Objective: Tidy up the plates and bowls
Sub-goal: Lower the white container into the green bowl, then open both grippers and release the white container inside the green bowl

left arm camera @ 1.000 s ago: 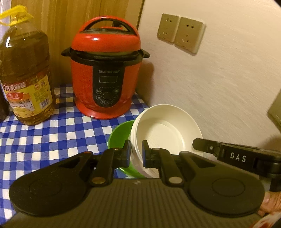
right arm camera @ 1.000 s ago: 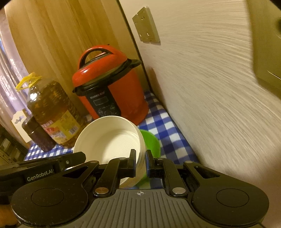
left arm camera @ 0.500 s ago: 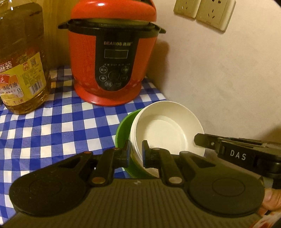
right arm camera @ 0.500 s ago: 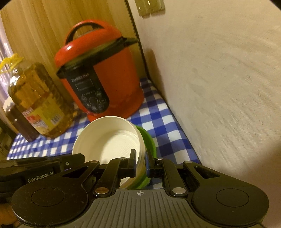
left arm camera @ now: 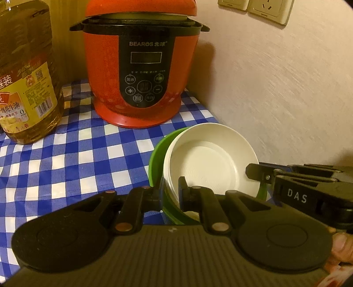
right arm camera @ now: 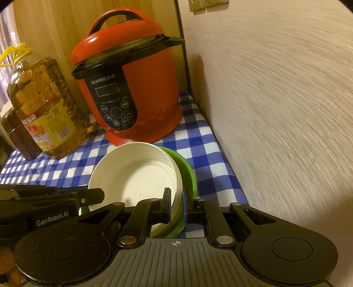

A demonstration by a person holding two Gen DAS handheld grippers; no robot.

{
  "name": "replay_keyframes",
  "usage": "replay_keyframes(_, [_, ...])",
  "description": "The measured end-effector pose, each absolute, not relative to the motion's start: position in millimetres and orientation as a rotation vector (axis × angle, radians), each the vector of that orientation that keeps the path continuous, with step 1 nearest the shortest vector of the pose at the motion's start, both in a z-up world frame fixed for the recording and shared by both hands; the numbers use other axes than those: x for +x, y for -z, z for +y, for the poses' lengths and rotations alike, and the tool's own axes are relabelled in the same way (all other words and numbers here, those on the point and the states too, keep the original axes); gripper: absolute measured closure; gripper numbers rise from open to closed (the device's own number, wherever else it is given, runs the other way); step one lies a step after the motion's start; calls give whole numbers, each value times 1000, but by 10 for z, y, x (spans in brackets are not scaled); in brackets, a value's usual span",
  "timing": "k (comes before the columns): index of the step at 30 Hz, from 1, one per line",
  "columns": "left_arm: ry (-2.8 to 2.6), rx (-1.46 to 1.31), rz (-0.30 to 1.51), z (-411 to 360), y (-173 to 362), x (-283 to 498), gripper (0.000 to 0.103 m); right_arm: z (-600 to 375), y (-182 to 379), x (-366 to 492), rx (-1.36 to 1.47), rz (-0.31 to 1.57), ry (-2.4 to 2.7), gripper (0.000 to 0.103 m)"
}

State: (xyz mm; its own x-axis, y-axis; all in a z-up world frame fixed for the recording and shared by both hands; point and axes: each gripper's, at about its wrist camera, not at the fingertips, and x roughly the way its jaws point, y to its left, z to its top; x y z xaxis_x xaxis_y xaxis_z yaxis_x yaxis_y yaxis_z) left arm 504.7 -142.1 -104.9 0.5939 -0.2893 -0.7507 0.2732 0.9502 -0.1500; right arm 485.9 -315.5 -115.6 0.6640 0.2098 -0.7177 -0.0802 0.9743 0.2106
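Note:
A stack of white bowls [left arm camera: 211, 159] sits nested in a green bowl [left arm camera: 155, 163], low over the blue checked tablecloth by the wall. My left gripper [left arm camera: 171, 194] is shut on the stack's near-left rim. My right gripper [right arm camera: 177, 206] is shut on the opposite rim of the white bowls [right arm camera: 136, 176] and the green bowl [right arm camera: 187, 172]. Each gripper shows in the other's view: the right gripper [left arm camera: 286, 183] and the left gripper [right arm camera: 66, 198]. Whether the green bowl touches the cloth is hidden.
A red pressure cooker [left arm camera: 141, 66] stands behind the bowls in the corner. A large oil bottle [left arm camera: 24, 77] stands to its left, with a dark jar [right arm camera: 17, 132] beside it. The wall [left arm camera: 286, 99] runs close along the right, with sockets [left arm camera: 264, 8] above.
Both grippers have carried the bowl stack down and forward toward the tablecloth, closer to the cooker. Both grips are unchanged.

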Motion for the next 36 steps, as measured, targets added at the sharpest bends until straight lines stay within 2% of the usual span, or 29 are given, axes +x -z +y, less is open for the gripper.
replay_keyframes(20, [334, 31, 850, -1452, 1032, 5017, 91, -3131, 1155, 4842, 111, 809, -189, 93])
replay_keyframes(23, [344, 26, 826, -1440, 1012, 5000, 82, -3140, 1152, 4835, 117, 803, -192, 91])
replay_keyframes(25, [338, 29, 807, -1430, 987, 4986, 64, -3153, 1147, 4817, 129, 787, -201, 83])
replay_keyframes(36, [332, -44, 782, -1277, 842, 4888, 64, -3195, 1032, 4727, 176, 756, -191, 76])
